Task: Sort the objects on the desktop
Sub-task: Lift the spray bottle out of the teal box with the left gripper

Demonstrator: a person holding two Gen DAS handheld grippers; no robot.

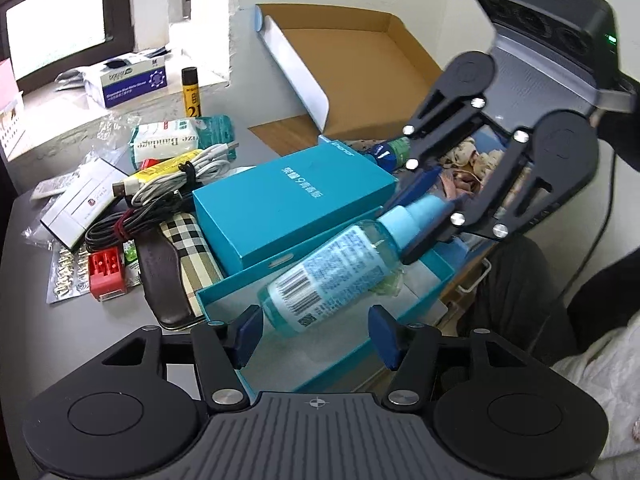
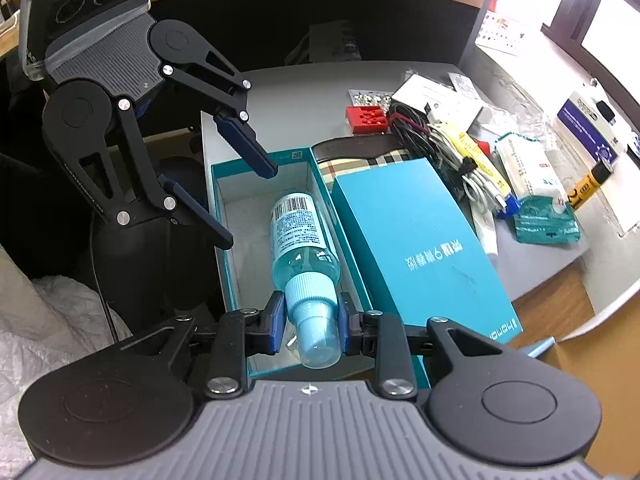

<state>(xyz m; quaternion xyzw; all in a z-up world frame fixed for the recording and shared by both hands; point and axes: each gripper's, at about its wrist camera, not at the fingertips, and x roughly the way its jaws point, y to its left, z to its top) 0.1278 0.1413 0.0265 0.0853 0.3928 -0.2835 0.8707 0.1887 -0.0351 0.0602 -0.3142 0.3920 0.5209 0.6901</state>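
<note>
Bottle [image 2: 306,236] pinched at cap by right claw [image 2: 310,322]; left claw [image 1: 316,330] spread wide.

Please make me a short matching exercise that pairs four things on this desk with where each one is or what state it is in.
Things:
1. spray bottle
2. red block
3. left hand-held gripper
4. teal lid

Places or states:
A. open, holding nothing
B. lying beside the open teal box, partly on the checked case
C. held by its cap in the right hand-held gripper, over the open teal box
D. on the grey desk next to the coiled cables

Pairs: 1-C, 2-D, 3-A, 4-B
</note>
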